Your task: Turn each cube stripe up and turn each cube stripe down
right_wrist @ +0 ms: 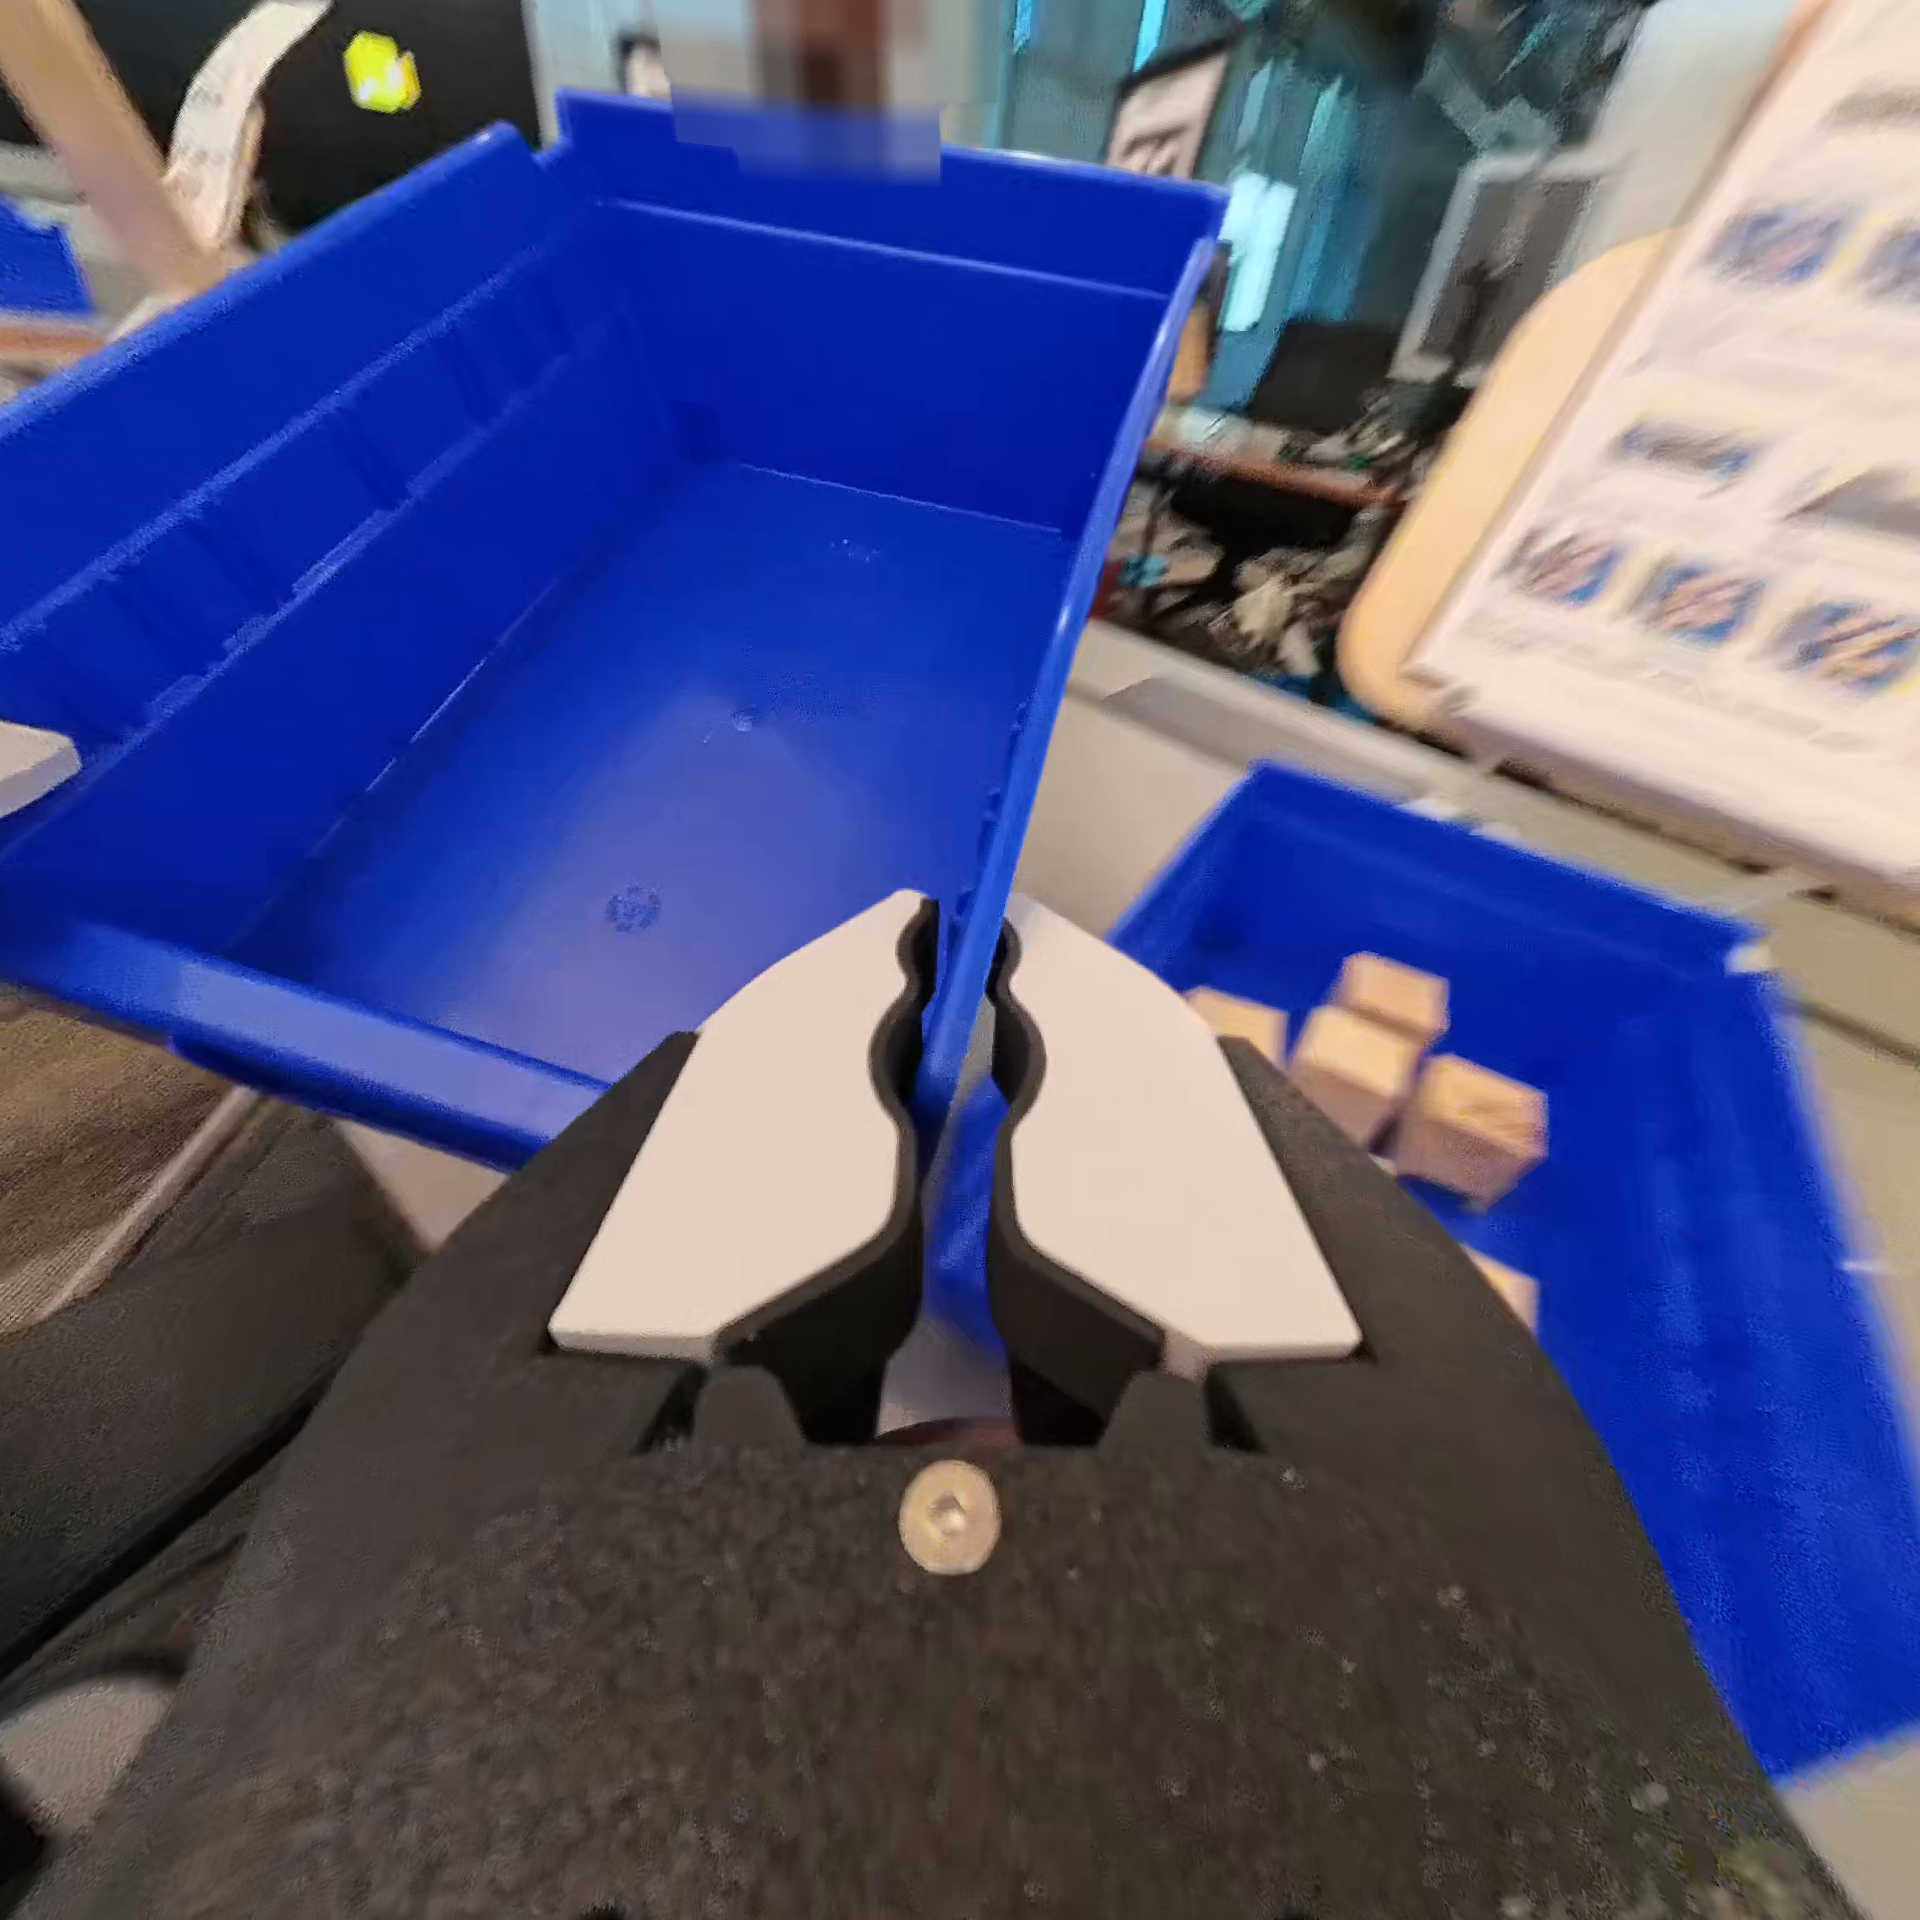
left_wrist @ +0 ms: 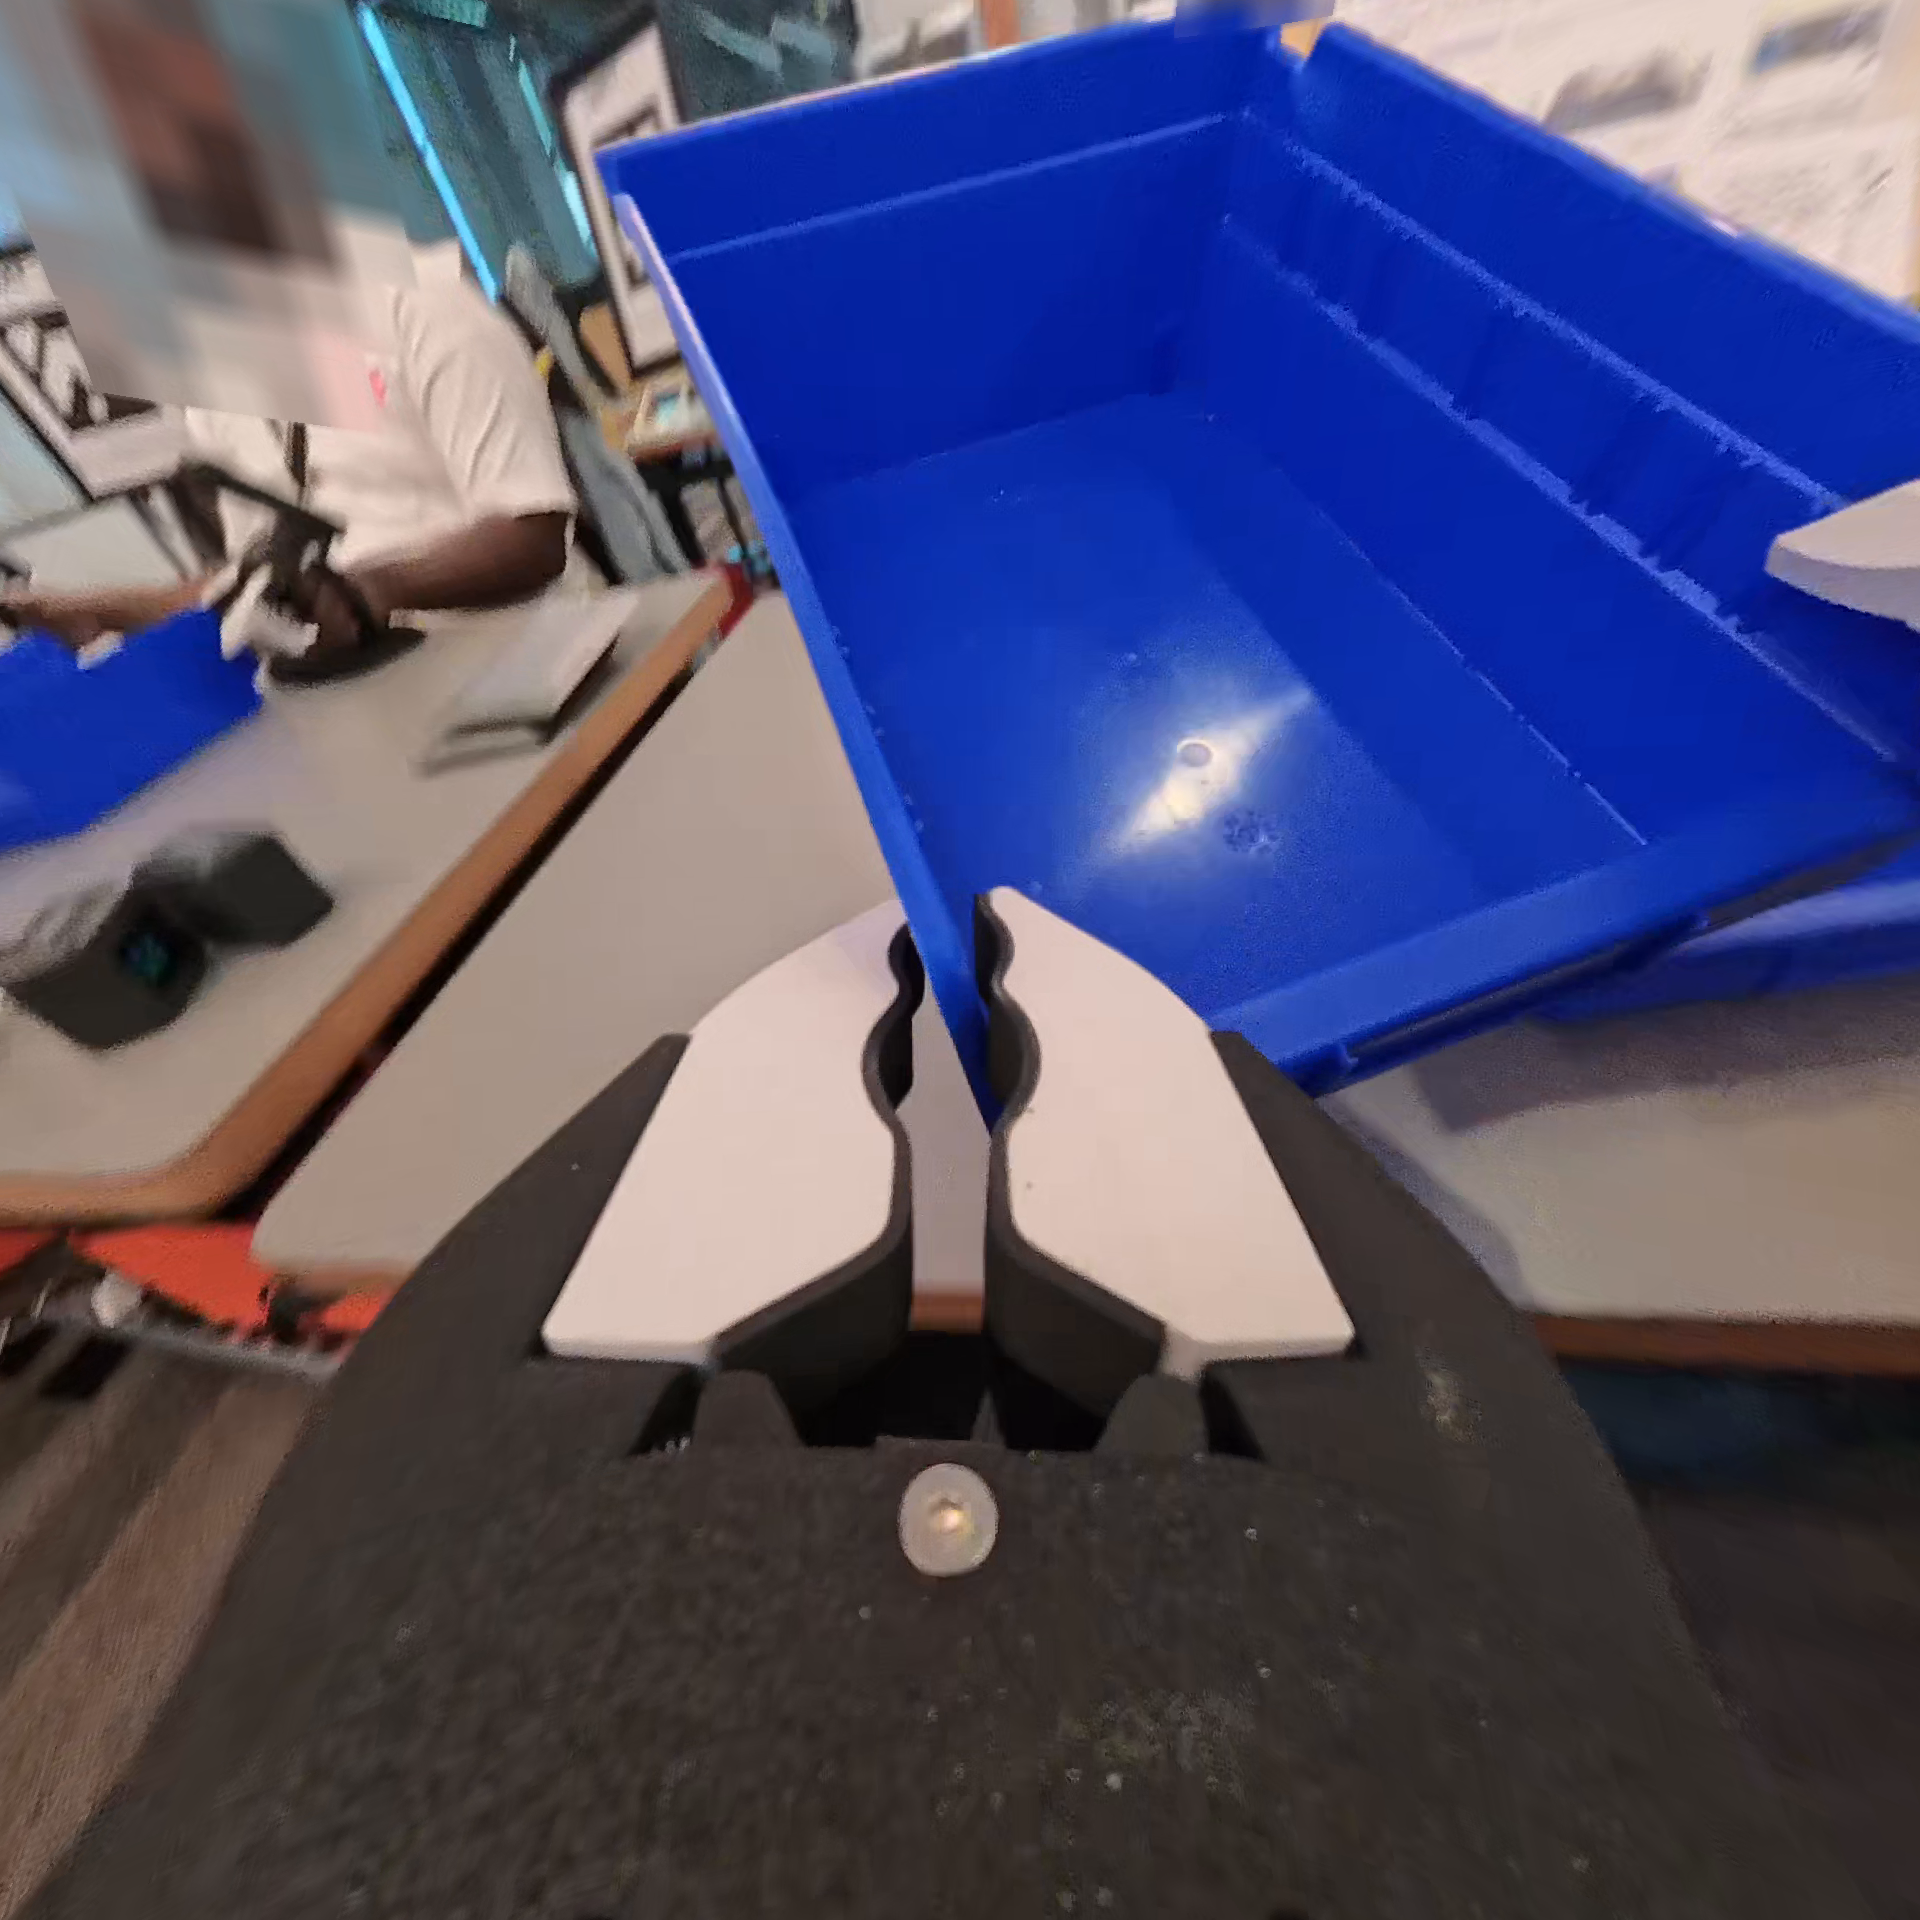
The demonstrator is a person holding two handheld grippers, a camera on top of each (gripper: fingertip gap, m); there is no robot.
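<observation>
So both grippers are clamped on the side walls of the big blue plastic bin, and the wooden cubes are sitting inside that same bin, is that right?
Not quite. Both the left gripper and the right gripper are shut on side walls of the big blue plastic bin, but that bin is empty. The right wrist view shows the wooden cubes in a second blue bin beside it.

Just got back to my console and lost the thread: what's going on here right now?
Both handheld grippers are clamped on one empty blue plastic bin, holding it tilted above the grey table. The left gripper pinches its left side wall, the right gripper its right side wall. The pale wooden cubes lie in a second blue bin to the right; no stripes are discernible in the blur.
</observation>
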